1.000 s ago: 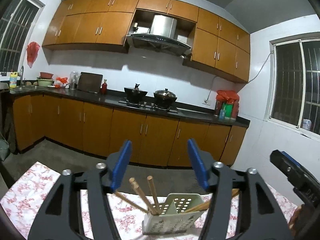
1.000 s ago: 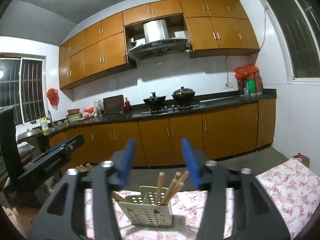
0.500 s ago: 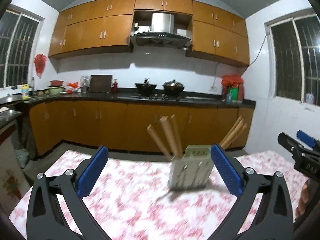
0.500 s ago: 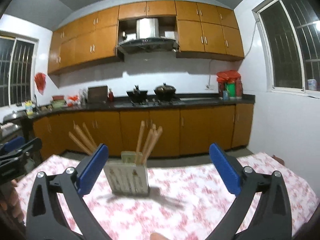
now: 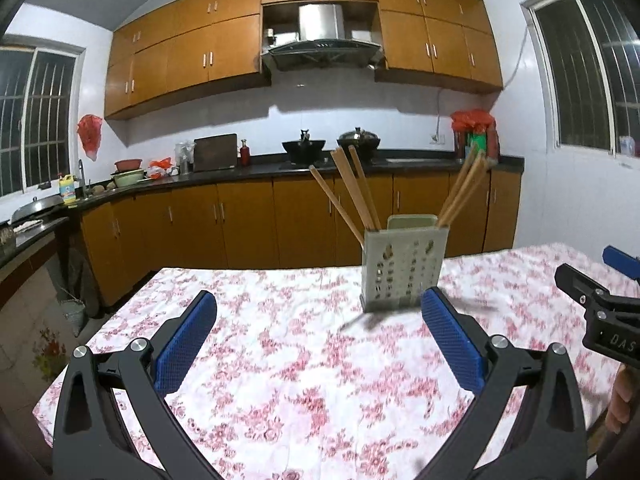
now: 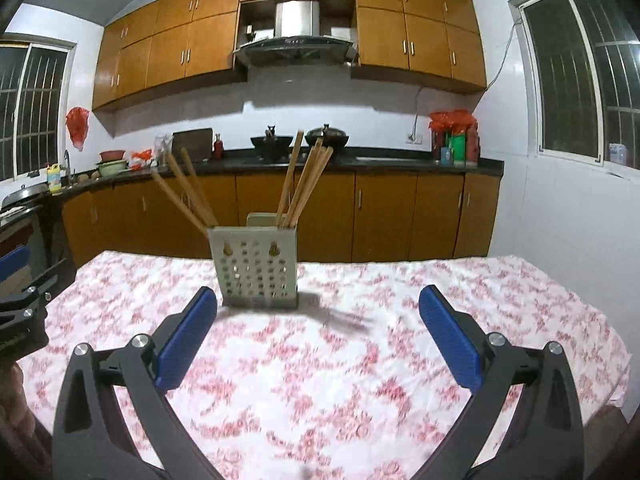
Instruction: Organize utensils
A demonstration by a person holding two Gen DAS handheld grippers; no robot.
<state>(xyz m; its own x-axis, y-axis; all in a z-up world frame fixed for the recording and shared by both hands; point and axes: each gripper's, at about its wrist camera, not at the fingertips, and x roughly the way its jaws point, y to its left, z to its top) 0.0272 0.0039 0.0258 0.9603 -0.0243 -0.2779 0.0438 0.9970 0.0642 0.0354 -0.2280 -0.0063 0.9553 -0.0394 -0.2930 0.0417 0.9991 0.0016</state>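
A pale perforated utensil holder [image 5: 404, 268] stands upright on the floral-clothed table [image 5: 280, 364]. Wooden chopsticks [image 5: 348, 192] lean left out of one compartment, and more chopsticks [image 5: 460, 192] lean right out of another. My left gripper [image 5: 318, 300] hangs open just above the cloth, short of the holder, with nothing between its blue pads. My right gripper [image 6: 318, 296] is also open and empty, with the holder [image 6: 256, 268] ahead, left of its centre line, and chopsticks [image 6: 304, 180] rising from it. Each gripper shows at the edge of the other's view: right gripper [image 5: 600, 312], left gripper [image 6: 24, 300].
A blurred dark streak [image 6: 344, 318] lies on the cloth beside the holder; I cannot tell what it is. Beyond the table's far edge [image 6: 400, 262] run brown kitchen cabinets [image 6: 384, 216] and a dark counter with pots [image 6: 326, 136]. A person's hand [image 5: 620, 400] shows at the right.
Both grippers went from partly open to wide open. Both sank toward the table, so the holder, once low between the fingers, now stands beyond the fingertips.
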